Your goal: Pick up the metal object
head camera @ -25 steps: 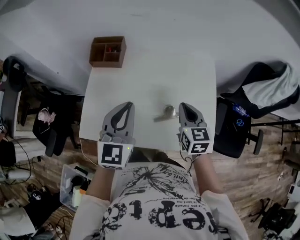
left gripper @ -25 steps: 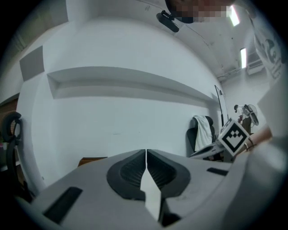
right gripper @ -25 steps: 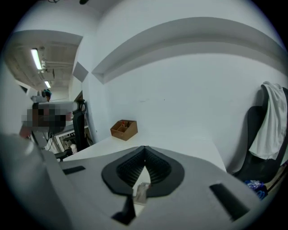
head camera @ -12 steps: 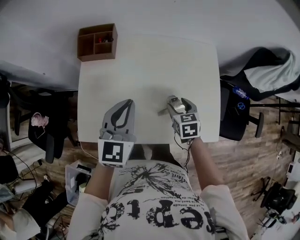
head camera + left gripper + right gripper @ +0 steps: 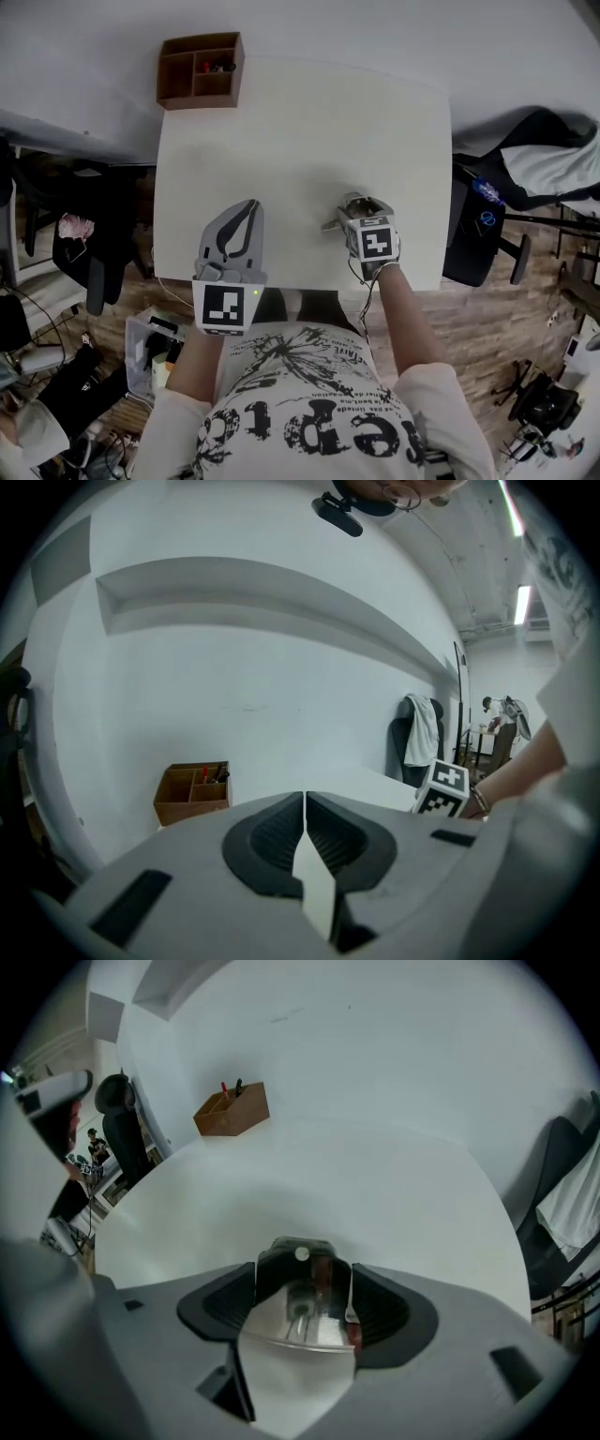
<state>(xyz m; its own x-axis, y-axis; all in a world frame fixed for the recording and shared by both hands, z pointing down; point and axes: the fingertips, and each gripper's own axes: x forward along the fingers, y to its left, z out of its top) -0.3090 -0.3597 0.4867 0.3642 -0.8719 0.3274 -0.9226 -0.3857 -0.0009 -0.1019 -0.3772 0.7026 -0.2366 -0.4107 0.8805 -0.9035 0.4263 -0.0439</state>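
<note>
The metal object (image 5: 348, 208), a shiny scoop-like piece with a short handle sticking out left, lies on the white table (image 5: 300, 122) near its front edge. My right gripper (image 5: 362, 202) stands over it, pointing down. In the right gripper view the metal object (image 5: 300, 1309) sits between the two dark pads (image 5: 380, 1309); the jaws are opening wide around it, and I see no squeeze on it. My left gripper (image 5: 249, 208) hovers over the table's front left part, shut and empty, its fingertips (image 5: 281, 832) meeting in the left gripper view.
A brown wooden organizer (image 5: 200, 70) with small items stands at the table's far left corner. A dark chair draped with clothing (image 5: 548, 173) stands right of the table. Clutter and cables lie on the floor at the left (image 5: 56, 281).
My right gripper has moved forward and tipped down over the metal object, and its jaws have gone from shut to spread around it. The left gripper has hardly moved.
</note>
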